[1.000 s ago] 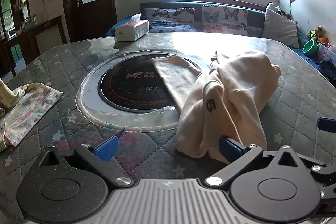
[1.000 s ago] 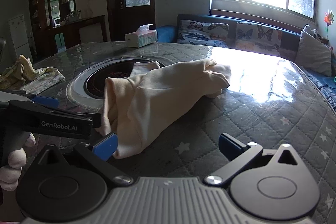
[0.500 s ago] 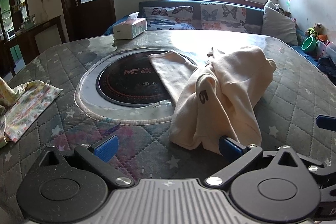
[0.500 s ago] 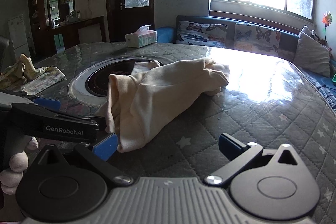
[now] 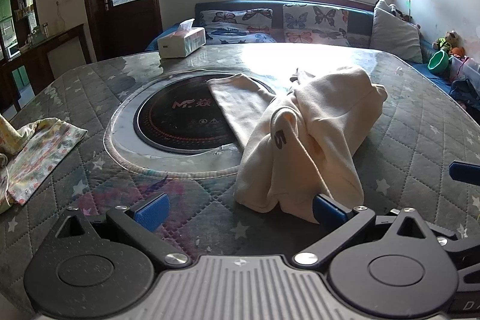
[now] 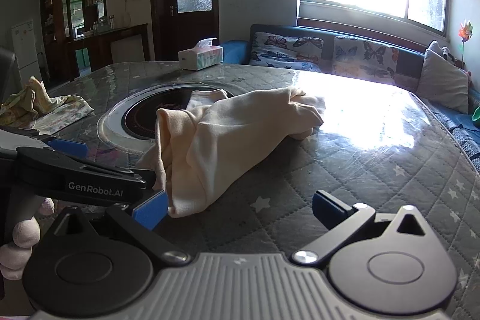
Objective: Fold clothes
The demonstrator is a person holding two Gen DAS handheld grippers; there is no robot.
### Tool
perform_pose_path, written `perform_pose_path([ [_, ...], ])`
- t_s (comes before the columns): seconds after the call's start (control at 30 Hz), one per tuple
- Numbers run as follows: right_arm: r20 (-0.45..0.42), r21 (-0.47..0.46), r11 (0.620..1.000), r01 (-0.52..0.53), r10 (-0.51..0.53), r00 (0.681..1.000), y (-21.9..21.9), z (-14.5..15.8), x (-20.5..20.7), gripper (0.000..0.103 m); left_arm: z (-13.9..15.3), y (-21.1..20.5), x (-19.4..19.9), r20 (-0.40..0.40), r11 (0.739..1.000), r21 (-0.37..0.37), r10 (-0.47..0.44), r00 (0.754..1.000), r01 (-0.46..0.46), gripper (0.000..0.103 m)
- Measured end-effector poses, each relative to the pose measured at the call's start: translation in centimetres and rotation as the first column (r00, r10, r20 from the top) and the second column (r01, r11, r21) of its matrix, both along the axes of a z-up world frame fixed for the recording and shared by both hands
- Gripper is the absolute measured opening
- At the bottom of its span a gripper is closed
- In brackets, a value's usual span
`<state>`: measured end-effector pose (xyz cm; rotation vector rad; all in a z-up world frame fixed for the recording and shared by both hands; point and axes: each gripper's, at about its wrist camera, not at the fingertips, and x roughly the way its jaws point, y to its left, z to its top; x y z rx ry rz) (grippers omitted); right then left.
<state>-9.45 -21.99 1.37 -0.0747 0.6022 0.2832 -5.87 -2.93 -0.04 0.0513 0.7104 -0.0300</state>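
Cream garment point(image 5: 312, 137) lies bunched on the table point(image 5: 420, 140), long axis running from the near hem away toward the window. Left gripper point(image 5: 240, 207) spread wide, hem at its right finger. Right gripper point(image 6: 240, 207) also spread, hem at its left finger. Both about equally near; neither pinches cloth yet.
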Motion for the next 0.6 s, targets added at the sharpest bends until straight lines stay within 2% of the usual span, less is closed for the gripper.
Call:
perform_pose_path([
  [0.6,-0.015,0.006,1.0,0.012,-0.012,1.0,-0.03,-0.12,0.57,0.103,-0.13,-0.01,0.63,-0.013,1.0,0.007,0.002,1.0,-0.002,0.103],
])
